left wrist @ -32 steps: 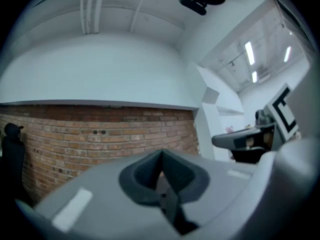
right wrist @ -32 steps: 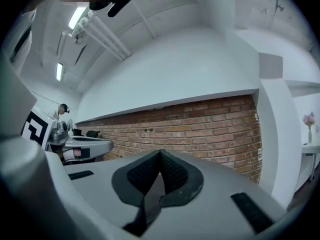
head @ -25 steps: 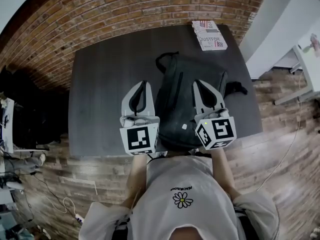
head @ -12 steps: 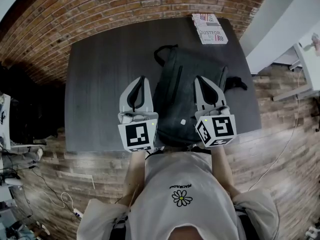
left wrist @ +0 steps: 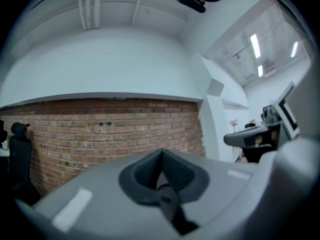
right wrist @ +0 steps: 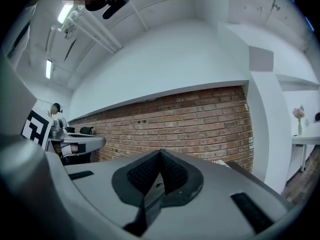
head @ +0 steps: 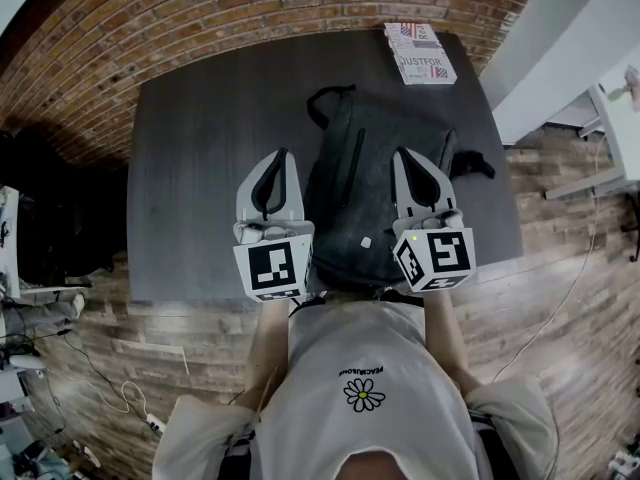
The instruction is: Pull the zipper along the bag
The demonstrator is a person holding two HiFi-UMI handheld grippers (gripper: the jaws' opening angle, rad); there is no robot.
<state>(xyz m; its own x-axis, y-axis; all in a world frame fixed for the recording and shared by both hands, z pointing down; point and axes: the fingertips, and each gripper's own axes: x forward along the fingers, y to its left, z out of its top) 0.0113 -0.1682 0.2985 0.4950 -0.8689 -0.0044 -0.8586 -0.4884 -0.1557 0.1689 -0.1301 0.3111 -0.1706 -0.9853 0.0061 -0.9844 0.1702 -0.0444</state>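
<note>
Looking down in the head view, the near end of the bag [head: 365, 183] is hidden behind the marker cubes and the person's white shirt [head: 360, 368], and its zipper is too small to make out. The bag is of dark soft fabric with a loop handle at the far end. It lies flat on the dark grey, wood-grained surface [head: 200, 148]. The left tool [head: 279, 154] is held level just beside the bag's left side, and the right tool [head: 401, 154] is over its right part.

In the left gripper view, the left tool [left wrist: 161, 153] has its ribbed dark pads pressed together on nothing, and the bag is out of sight.

In the right gripper view, the right tool [right wrist: 160, 151] is clenched empty in the same way.
</note>
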